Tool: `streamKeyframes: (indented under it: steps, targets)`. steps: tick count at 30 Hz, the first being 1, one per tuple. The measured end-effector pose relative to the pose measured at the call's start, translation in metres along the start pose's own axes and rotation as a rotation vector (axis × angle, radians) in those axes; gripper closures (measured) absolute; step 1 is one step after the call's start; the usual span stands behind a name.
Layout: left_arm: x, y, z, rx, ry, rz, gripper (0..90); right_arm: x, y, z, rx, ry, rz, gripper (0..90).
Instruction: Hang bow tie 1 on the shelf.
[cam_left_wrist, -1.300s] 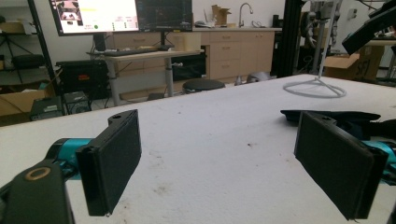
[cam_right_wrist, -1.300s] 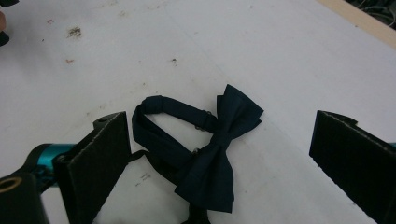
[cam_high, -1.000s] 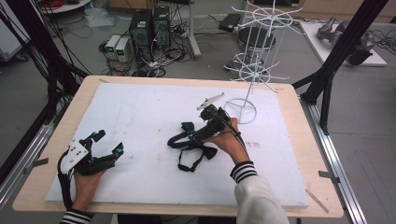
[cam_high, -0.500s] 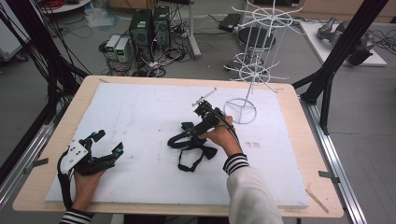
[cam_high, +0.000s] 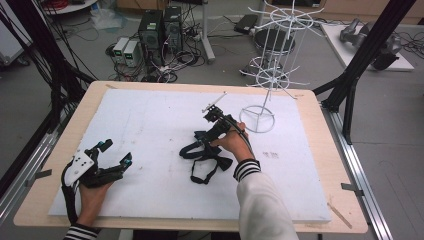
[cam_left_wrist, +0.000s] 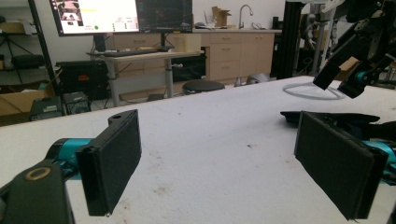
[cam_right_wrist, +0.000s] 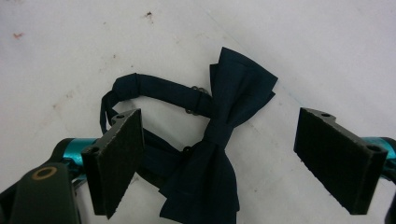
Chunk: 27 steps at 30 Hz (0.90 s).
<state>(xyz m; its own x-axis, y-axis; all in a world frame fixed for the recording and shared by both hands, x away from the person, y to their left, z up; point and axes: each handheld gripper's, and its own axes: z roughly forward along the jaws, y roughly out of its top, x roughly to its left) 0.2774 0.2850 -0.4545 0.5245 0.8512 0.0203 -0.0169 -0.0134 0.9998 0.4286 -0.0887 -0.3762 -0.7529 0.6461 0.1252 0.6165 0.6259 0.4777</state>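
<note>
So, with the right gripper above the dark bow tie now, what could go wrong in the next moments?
1. The right gripper has just been closing, its jaws apart around the dark navy fabric bow tie, not pressing it. It may pinch only one wing, so the tie would hang unevenly.
2. The tie's thin dark neck strap loops loosely beside the left pad and could snag when lifted.
3. The white wire hanging rack stands close behind; a fast lift might hit it.

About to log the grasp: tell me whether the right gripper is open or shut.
Open. The right gripper jaws, just closing, stand apart over the bow tie, pads not touching it.
</note>
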Motion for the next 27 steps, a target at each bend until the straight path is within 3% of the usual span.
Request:
streamKeyframes:
  steps: [11, 27]
  targets:
    - [0.0, 0.0, 0.0, 0.0, -0.001, -0.001, 15.3, 0.0, 0.002, 0.01, 0.051, -0.016, 0.044, 23.2]
    - [0.0, 0.0, 0.0, 0.0, -0.001, -0.001, 15.3, -0.002, 0.004, 0.021, 0.1, -0.017, 0.061, 40.3]
